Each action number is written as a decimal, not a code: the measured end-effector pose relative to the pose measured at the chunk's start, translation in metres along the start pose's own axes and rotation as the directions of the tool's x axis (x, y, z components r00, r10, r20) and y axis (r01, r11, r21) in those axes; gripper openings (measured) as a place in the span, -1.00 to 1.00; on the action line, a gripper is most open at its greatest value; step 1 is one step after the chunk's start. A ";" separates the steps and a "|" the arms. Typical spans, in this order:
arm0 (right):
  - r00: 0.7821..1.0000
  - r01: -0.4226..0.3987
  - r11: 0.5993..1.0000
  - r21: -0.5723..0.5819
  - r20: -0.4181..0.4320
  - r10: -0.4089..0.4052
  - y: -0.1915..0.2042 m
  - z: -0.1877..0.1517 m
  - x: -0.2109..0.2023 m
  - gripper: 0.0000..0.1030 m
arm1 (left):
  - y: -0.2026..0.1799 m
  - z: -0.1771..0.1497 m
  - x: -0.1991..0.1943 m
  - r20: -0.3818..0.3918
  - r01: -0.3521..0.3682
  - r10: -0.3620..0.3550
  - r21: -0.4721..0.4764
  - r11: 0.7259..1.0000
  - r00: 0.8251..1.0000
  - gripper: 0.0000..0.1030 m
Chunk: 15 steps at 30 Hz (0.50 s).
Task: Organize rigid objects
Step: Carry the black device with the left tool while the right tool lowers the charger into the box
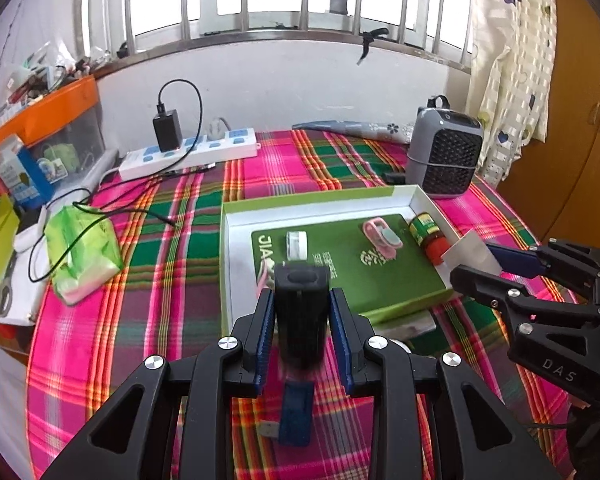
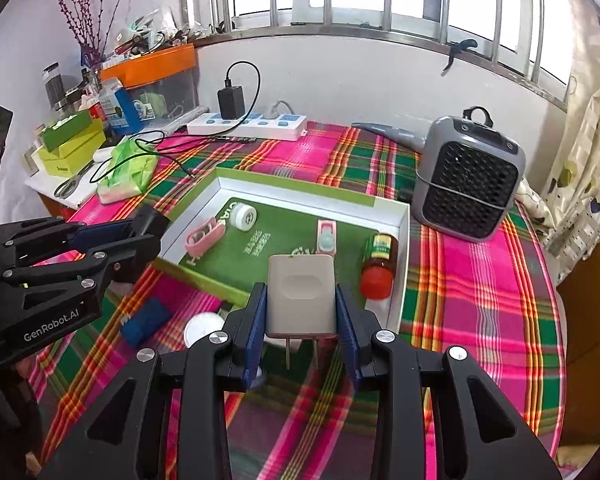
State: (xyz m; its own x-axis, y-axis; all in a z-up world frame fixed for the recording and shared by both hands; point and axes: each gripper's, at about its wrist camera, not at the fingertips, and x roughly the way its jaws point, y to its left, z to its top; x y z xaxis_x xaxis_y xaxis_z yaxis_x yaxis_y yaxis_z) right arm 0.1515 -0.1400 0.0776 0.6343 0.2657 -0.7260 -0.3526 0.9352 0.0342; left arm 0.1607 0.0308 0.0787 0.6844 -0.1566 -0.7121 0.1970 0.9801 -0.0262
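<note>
The white charger (image 2: 301,297) sits upright in the right claw (image 2: 301,312), prongs down, just short of the box's (image 2: 403,240) near rim; the box lies straight ahead. The left claw (image 1: 302,312) grips a black block (image 1: 302,308), long axis vertical, at the box's near-left edge. Only the right view shows the white disc (image 2: 203,330) beside the blue item (image 2: 146,322) on the surface (image 2: 480,300).

Matt plastics over woven cloth.
Smooth white plastic charger block (image 2: 301,299), matt black plastic block (image 1: 301,312), pink-green plaid woven tablecloth (image 1: 172,280), glossy green cardboard box (image 2: 404,216).
</note>
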 end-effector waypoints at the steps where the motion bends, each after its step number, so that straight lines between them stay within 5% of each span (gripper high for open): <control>1: 1.000 -0.003 1.000 0.000 -0.001 0.003 0.000 0.002 0.002 -0.32 | 0.001 0.002 0.001 0.001 0.006 -0.006 -0.001 1.000 1.000 -0.49; 15: 0.999 -0.018 1.000 -0.005 -0.032 0.018 0.002 0.032 0.036 -0.32 | 0.011 0.020 0.026 -0.007 0.004 -0.004 -0.003 1.000 1.000 -0.50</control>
State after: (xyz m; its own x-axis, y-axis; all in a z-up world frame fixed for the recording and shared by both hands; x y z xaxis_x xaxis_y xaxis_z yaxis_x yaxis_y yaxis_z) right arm 0.1955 -0.1212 0.0733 0.6057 0.2750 -0.7467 -0.3673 0.9291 0.0442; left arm 0.1947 0.0350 0.0734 0.6784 -0.1600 -0.7170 0.1979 0.9797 -0.0314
